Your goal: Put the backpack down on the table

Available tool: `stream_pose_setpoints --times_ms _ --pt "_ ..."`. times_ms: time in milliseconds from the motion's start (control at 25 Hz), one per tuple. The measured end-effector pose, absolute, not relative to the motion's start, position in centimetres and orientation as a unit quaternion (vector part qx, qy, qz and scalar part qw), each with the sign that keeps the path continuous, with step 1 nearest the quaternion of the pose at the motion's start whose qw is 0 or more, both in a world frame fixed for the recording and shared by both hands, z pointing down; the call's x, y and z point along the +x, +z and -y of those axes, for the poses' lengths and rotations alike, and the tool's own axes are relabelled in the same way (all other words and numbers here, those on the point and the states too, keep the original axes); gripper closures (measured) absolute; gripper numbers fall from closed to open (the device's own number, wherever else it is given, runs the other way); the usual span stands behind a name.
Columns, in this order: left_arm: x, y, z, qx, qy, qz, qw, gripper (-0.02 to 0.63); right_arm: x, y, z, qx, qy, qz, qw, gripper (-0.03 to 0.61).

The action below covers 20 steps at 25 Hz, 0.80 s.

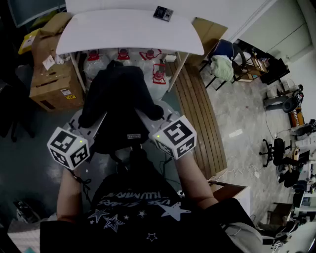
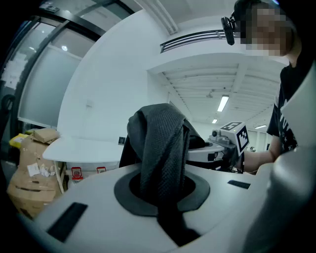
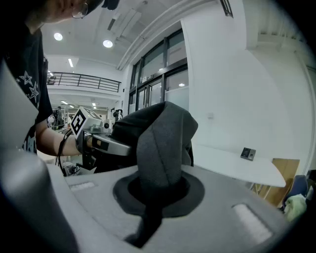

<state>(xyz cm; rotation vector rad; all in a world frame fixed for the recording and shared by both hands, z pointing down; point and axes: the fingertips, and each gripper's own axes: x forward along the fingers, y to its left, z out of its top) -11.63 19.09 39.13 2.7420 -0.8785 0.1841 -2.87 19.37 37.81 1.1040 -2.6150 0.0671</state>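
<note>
- Left tool [image 2: 160, 185]: jaws nearly together, pinching a fold of black woven strap fabric that rises straight out of the jaw gap.
- Right tool [image 3: 157, 192]: jaws all but closed, clamped on a smoother dark grey fold of the same bag.
- Backpack [image 1: 118, 94]: one, black, soft and slumped. It hangs between the two tools at the centre of the head view, with a small pale label low on its near face.
- Position: the backpack is held up in front of the near edge of the desk [image 1: 128, 32]. It is not on the desktop and sits just below that edge in the frame.
- Count: two tools, each with one marker cube, at lower left and lower centre of the head view, either side of the bag.
- Desk: one, white with rounded corners, across the top of the frame. One small dark device [image 1: 163, 13] lies near its far edge.
- Under the desk: clear bags [image 1: 148, 62], with four red labels visible.
- Left of the desk: cardboard boxes [image 1: 49, 69], stacked; exact count unclear.
</note>
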Motion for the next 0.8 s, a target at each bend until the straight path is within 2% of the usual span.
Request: stream_pose_setpoints --times_ms 800 --pt "-11.11 38.81 -19.56 0.947 0.071 0.289 0.116 0.572 -2.35 37.84 -20.03 0.4 0.037 0.903 0.152 0.574"
